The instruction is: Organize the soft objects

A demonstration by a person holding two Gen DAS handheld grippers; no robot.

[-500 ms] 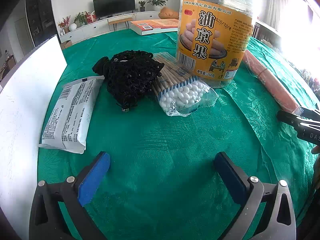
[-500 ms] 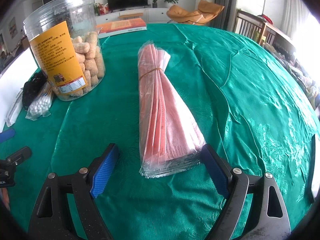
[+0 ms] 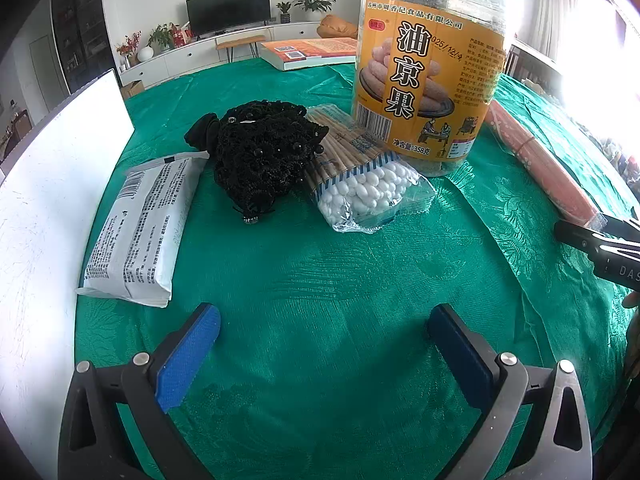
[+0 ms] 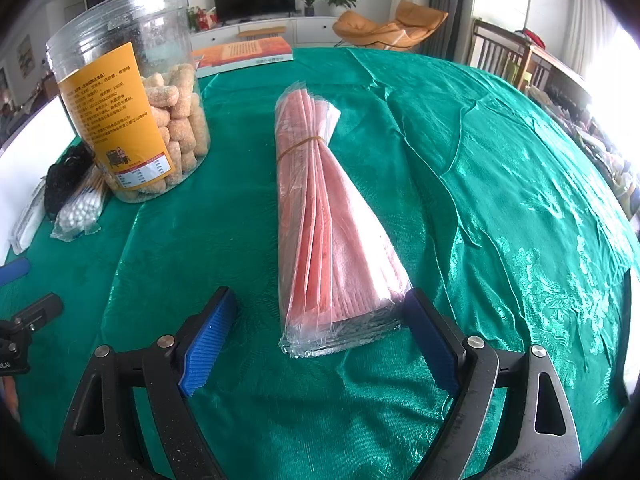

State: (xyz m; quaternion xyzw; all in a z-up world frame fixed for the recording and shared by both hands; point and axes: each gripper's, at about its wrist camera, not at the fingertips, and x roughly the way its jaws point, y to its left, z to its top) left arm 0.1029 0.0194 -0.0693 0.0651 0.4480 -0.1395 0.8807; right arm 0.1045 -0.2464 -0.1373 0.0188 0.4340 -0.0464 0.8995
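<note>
A black lacy fabric bundle (image 3: 262,156) lies on the green tablecloth (image 3: 320,272), between a white soft packet (image 3: 140,232) on its left and a bag of cotton swabs (image 3: 360,176) on its right. My left gripper (image 3: 324,344) is open and empty, some way in front of them. A pink stack of cloths in clear plastic (image 4: 332,240) lies lengthwise ahead of my right gripper (image 4: 320,336), which is open with the stack's near end between its fingers. The stack also shows in the left wrist view (image 3: 540,164).
A tall clear snack jar (image 3: 428,68) with an orange label stands behind the swabs; it also shows in the right wrist view (image 4: 132,120). A white board (image 3: 52,208) borders the table's left. An orange book (image 4: 244,54) lies at the far edge.
My right gripper has moved slightly forward, so the stack's near end sits a bit deeper between its fingers. The left gripper and the objects have hardly moved.
</note>
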